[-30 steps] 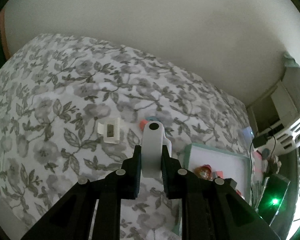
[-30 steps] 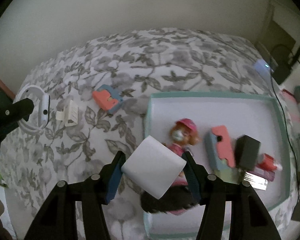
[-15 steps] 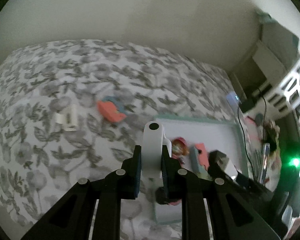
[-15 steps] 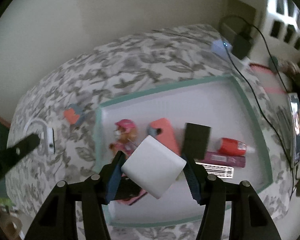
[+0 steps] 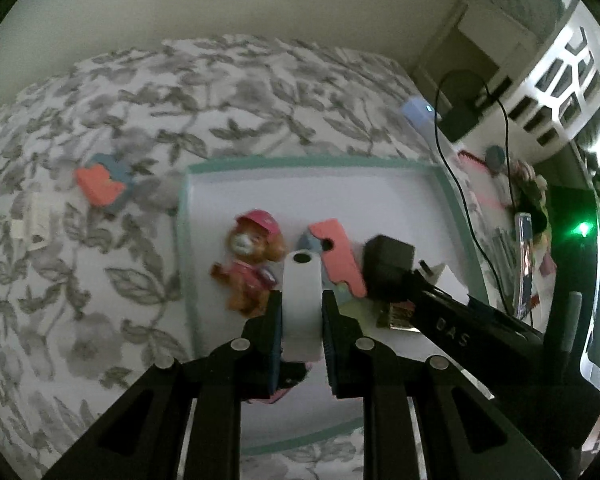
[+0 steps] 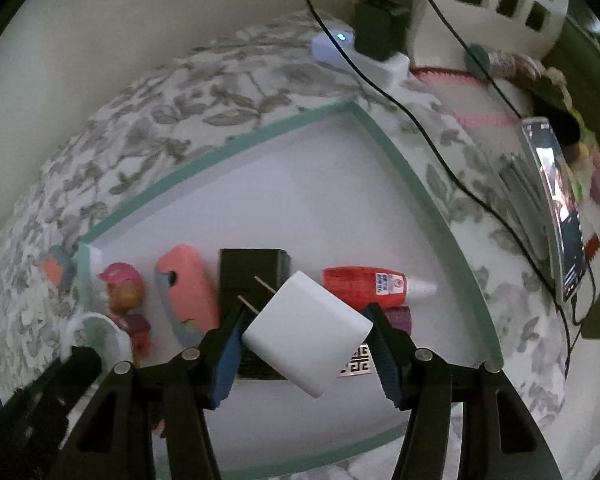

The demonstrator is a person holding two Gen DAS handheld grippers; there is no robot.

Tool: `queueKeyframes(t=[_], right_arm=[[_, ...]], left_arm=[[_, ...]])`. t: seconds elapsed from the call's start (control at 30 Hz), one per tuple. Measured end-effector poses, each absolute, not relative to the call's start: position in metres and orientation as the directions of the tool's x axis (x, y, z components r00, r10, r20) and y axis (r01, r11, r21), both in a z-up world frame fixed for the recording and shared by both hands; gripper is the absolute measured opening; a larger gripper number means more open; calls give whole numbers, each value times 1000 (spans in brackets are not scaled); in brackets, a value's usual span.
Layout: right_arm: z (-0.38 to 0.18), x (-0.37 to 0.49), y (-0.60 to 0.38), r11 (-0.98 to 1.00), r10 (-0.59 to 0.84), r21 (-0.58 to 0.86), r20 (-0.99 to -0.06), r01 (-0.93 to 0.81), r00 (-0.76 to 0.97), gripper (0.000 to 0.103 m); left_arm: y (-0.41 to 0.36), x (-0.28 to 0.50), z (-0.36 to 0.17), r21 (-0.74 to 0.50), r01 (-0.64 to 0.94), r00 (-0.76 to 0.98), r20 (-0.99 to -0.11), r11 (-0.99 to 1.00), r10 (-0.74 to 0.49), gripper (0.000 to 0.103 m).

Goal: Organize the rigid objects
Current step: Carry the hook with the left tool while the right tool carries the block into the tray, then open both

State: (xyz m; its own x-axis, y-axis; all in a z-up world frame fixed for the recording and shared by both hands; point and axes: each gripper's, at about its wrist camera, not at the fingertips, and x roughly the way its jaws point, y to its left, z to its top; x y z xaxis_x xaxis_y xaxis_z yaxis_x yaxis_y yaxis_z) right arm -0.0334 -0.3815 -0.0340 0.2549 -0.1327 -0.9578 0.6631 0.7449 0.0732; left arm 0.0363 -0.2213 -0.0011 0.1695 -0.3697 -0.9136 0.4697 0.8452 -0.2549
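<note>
- Both tools have swung in from over the flowered bed cover (image 5: pixel 100 300) and now hang above the teal-rimmed tray (image 5: pixel 300 162); a second ago the left one was well off to the side of it.
- The left tool (image 5: pixel 301 320) stays clamped narrow on a white band (image 5: pixel 301 300), the right tool (image 6: pixel 303 336) stays closed on a white plug cube (image 6: pixel 305 330), its prongs pointing up-left.
- I judge both pieces are ready to be set down inside the tray.
- Beneath them the tray's near half is crowded: toy dog (image 5: pixel 252 264), coral case (image 6: pixel 188 292), black adapter (image 6: pixel 254 276), red bottle (image 6: pixel 363 286). The far half is bare.
- Another coral piece (image 5: pixel 100 186) and a white clip (image 5: pixel 36 220) still lie outside on the cover.
- A black cable (image 6: pixel 439 140) runs past the tray's right rim.
</note>
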Motion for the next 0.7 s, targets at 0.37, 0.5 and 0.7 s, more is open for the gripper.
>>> queueKeyframes(t=[0.37, 0.5, 0.7], right_arm=[[-32, -34, -382, 745, -143, 63, -957, 664, 251, 71], [-19, -29, -380, 756, -172, 61, -943, 652, 287, 73], [8, -15, -360, 807, -176, 103, -898, 582, 402, 74]], left_arm=[[-209, 46, 6, -307, 439, 160, -898, 844, -410, 42], [-186, 61, 14, -346, 375, 186, -881, 860, -436, 43], [-125, 93, 28, -279, 229, 331, -878, 933, -344, 62]])
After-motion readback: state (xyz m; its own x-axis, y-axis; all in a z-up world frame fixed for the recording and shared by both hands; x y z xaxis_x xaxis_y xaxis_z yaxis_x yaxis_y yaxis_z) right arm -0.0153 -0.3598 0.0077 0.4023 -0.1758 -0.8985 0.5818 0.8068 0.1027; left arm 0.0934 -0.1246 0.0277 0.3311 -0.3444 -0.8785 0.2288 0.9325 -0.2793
